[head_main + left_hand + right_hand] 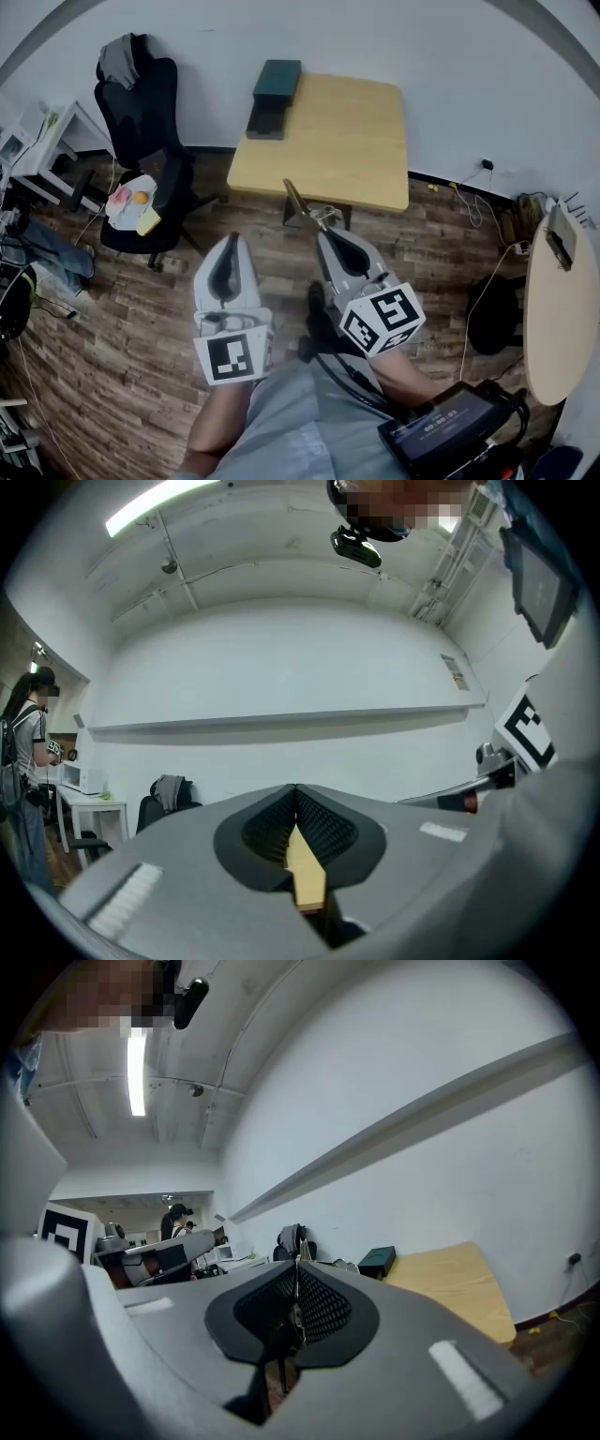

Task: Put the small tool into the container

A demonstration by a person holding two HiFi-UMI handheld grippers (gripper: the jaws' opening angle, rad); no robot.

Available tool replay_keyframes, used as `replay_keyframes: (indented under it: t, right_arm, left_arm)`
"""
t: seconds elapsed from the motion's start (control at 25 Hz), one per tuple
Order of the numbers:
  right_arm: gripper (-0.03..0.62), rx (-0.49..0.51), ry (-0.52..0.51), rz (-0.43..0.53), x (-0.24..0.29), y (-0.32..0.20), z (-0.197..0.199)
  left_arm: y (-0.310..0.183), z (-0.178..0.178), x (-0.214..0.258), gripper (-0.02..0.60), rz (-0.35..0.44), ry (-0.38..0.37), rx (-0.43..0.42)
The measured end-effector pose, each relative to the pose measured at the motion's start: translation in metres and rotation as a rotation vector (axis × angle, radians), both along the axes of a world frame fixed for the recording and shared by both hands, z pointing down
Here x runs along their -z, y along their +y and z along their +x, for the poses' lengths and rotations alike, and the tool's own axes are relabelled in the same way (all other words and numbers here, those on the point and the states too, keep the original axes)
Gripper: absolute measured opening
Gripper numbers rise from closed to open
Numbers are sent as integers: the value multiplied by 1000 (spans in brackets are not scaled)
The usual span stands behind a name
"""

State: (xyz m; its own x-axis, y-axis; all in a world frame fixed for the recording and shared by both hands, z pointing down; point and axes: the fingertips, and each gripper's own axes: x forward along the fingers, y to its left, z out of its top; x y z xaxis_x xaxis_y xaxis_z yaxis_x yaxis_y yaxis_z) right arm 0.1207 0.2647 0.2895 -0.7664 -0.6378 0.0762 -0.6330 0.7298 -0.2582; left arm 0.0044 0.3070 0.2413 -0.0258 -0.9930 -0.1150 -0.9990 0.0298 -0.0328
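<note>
Far left, 10 o'clock: black office chair (141, 112), grey garment (119, 58) draped on the back, out of play.

Next, left gripper (229, 242) at 7 o'clock of centre. Jaws closed tip to tip, nothing gripped as far as visible. Tan sliver in the gap behind the pads, probably table top seen through, not certain.

Up at 12 o'clock, on the far left corner of the wooden table (356, 150): dark green box (277, 77), with a darker flat box (266, 120) touching it on the near side. Likely one of these the container; open or lidded not clear.

Then small tool (299, 202), clamped in the right gripper (324, 234), jaws narrowed right down onto it. Slim tip sticking out toward 11 o'clock over the table's near edge, well apart from the boxes. Exact type not identifiable.

Handling, judged:
- Thin, stiff, metallic-looking, light.
- Smooth shank, so slip or pivot in the pads a risk.
- Grip sits at the rear end; best kept there, tip leading, for dropping in.
- Not fragile by appearance.

Writing: only black-and-white square markers on the left cube (234, 354) and right cube (380, 319); no brand anywhere. Lower right, 5 o'clock: dark device (448, 429) with pale print on top, too small to read.
</note>
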Motion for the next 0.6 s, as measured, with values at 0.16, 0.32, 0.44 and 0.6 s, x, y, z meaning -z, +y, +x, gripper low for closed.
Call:
replay_keyframes:
  t: [0.16, 0.32, 0.44, 0.6]
  right_arm:
    - [9, 5, -2, -5, -4, -22, -6]
    - [9, 9, -3, -22, -11, -52, -12]
    - [9, 16, 4, -42, -19, -78, -20]
    - [9, 23, 9, -70, -29, -117, -30]
  left_arm:
    - [-23, -6, -4, 11, -14, -4, 5]
    - [-52, -14, -11, 12, -36, -7, 16]
    - [-78, -21, -21, 11, -59, -1, 21]
    - [-119, -28, -29, 12, -86, -4, 15]
